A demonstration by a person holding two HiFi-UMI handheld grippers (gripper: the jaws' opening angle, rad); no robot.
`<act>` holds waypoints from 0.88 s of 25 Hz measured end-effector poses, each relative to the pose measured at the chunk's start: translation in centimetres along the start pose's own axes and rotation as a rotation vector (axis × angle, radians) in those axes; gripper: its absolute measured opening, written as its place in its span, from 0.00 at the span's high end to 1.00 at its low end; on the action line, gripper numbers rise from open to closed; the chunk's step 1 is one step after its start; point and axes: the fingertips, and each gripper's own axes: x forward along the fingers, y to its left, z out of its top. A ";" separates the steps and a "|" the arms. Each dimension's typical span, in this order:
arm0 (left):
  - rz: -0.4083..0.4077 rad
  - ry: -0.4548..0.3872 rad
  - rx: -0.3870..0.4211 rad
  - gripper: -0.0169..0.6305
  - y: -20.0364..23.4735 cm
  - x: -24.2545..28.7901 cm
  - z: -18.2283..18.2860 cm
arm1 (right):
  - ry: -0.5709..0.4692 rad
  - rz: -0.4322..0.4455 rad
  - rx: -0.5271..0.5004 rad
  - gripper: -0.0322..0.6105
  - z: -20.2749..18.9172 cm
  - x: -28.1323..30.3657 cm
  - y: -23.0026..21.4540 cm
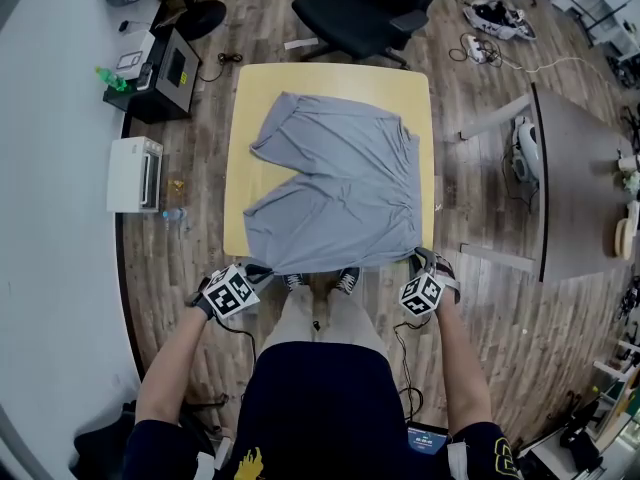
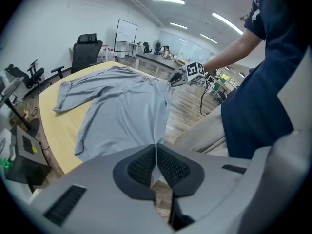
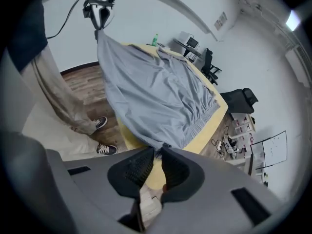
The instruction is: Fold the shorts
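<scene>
Grey, thin cloth: the shorts (image 1: 335,183) lie spread flat on the yellow wooden worktop (image 1: 250,88). Their waistband (image 1: 413,183) runs along the right side, the legs point left, and the near edge hangs just over the worktop's near side. The left gripper (image 2: 156,152) has its fingers (image 2: 171,168) closed on the near corner at the leg end, with a thin fold pinched between the pads. The right gripper (image 3: 157,152) pinches the near corner at the waistband end, where the cloth is drawn to a point at the tips. The fabric looks light, soft and limp, so it will likely sag and crease between the two holds unless kept taut. The gathered waistband seems thicker and a surer hold than the single-layer hem. These near corners look like the sensible places to take it.
</scene>
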 end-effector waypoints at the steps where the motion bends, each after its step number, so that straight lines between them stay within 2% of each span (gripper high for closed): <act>1: 0.003 -0.005 -0.002 0.94 0.1 -0.2 0.2 | 0.004 -0.010 0.005 0.84 0.2 0.1 -0.5; 7: 0.018 -0.054 -0.002 0.94 0.7 -1.6 1.3 | 0.041 -0.063 0.002 0.74 1.0 0.6 -2.3; 8: 0.019 -0.053 0.003 0.94 0.8 -1.9 1.4 | 0.049 -0.074 0.004 0.76 1.1 0.6 -2.5; 10: 0.021 -0.049 0.014 0.94 0.7 -2.5 1.4 | 0.057 -0.073 0.023 0.87 1.2 0.4 -2.8; 13: 0.007 -0.034 0.036 0.94 0.5 -4.1 1.5 | 0.034 -0.031 0.076 0.88 2.1 -1.5 -3.2; 18: -0.100 0.028 0.052 0.94 -1.2 -7.6 0.1 | -0.006 0.061 0.128 0.88 3.1 -7.3 -2.9; 22: -0.165 0.009 0.046 0.94 -2.0 -11.0 0.1 | -0.001 0.120 0.130 0.88 3.4 -11.3 -1.8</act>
